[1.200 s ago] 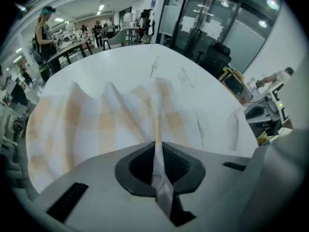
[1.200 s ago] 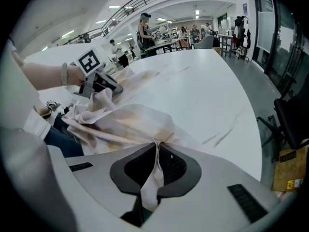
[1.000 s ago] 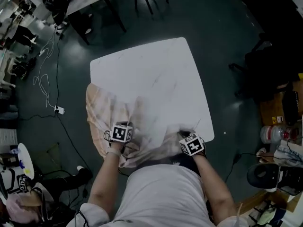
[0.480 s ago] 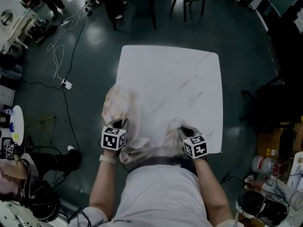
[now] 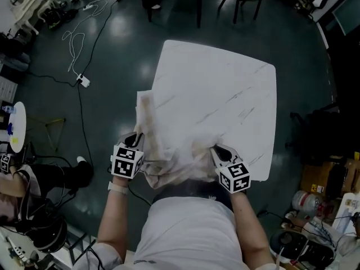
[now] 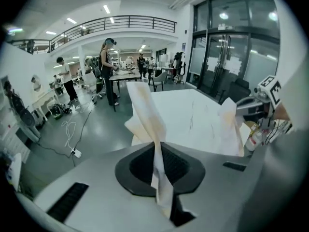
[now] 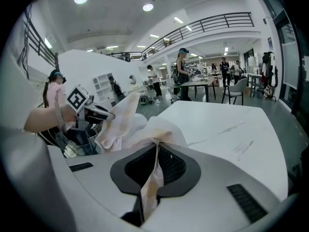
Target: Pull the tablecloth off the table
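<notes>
Now, tablecloth (image 5: 169, 159) being held bunched over the near left part of the white table (image 5: 225, 89), one fold being pinched by the closed left gripper (image 6: 161, 170), another fold being pinched by the closed right gripper (image 7: 152, 175), both grippers being held at the table's near edge.

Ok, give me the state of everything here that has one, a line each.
tablecloth: bunched up, drawn to the near edge, not yet fully off.
left gripper: shut on the tablecloth.
right gripper: shut on the tablecloth.
table: top mostly bare.
</notes>
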A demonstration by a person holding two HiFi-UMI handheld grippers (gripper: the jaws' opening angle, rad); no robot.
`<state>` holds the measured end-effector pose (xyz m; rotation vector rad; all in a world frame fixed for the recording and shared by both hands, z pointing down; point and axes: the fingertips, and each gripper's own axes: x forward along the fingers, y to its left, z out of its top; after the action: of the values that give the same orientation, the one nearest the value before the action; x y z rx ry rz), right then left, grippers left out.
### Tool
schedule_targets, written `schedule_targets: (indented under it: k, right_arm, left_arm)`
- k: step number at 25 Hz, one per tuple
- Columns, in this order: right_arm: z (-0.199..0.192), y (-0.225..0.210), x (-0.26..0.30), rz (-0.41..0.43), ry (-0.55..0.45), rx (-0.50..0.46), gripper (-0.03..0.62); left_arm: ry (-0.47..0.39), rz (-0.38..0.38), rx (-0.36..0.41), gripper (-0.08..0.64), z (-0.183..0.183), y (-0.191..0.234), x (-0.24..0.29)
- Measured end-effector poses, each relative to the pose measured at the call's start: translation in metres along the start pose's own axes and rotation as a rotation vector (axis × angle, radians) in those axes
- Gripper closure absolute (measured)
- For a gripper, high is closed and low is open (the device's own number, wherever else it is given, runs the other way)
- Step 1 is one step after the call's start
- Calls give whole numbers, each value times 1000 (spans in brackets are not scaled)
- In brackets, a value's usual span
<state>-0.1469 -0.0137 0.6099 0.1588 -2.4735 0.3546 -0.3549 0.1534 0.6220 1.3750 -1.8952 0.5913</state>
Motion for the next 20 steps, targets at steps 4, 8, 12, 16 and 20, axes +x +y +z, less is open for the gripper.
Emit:
schedule_targets:
  k: [4,8,12,16,20]
  right_arm:
    - [15,29,3,29,-38,-24,558]
    - [10,52,-18,81,-93,-55,558]
    - [0,71,-37,117,-107,-76,558]
    - [-19,86,-66,137,-133,-100,558]
    - [-31,96,-96,129,-156,-126,558]
  left_arm:
    - [9,47,14,540,-16,16,-34]
    - [-1,106,-19,540,-41,3,-69]
    - [-17,175,-86,540,-61,-6,-107]
    - [-24,221,-52,540,-80,-29,-143]
    - [-87,257,-62,541,-88,-47,-180]
